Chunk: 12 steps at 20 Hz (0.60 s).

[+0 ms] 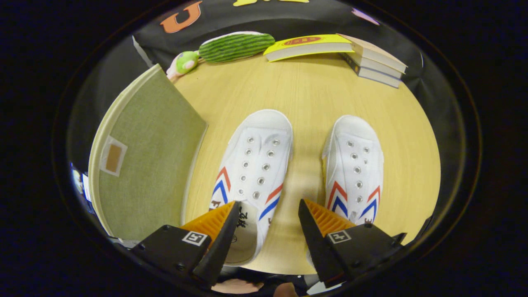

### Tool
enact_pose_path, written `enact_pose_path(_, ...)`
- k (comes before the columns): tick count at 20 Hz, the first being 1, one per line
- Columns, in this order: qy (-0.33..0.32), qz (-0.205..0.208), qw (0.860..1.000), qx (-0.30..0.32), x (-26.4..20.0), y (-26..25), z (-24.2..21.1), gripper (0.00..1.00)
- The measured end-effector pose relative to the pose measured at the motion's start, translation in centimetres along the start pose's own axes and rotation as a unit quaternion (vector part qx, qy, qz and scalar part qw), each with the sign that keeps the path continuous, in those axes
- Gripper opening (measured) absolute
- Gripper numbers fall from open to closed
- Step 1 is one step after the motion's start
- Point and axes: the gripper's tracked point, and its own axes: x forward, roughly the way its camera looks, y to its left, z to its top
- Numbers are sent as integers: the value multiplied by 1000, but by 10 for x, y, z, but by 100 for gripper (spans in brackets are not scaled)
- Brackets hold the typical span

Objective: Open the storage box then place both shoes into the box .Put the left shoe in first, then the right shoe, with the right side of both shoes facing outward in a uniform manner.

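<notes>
The gripper (268, 231) hangs above the wooden counter (305, 90) with its fingers spread wide and holding nothing, one over the heel of each white shoe. The left shoe (253, 165) and right shoe (354, 165) lie side by side, toes pointing away. The green fabric storage box (148, 156), lid closed, sits just left of them.

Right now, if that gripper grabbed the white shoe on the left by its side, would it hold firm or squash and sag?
The left shoe looks like soft canvas with no laces in its eyelets, so its wall would probably squash. Its sole should keep it from drooping much. It seems light, and flat enough to slide on the table rather than tip. The gripper is open above it.
</notes>
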Motion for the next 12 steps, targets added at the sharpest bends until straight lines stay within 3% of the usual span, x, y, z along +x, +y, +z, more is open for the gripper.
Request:
enact_pose_path(2,3,15,1000,14,1,3,1,85)
enact_pose_path(7,10,53,998,42,4,18,1,39)
enact_pose_path(12,-5,67,995,74,1,14,3,20)
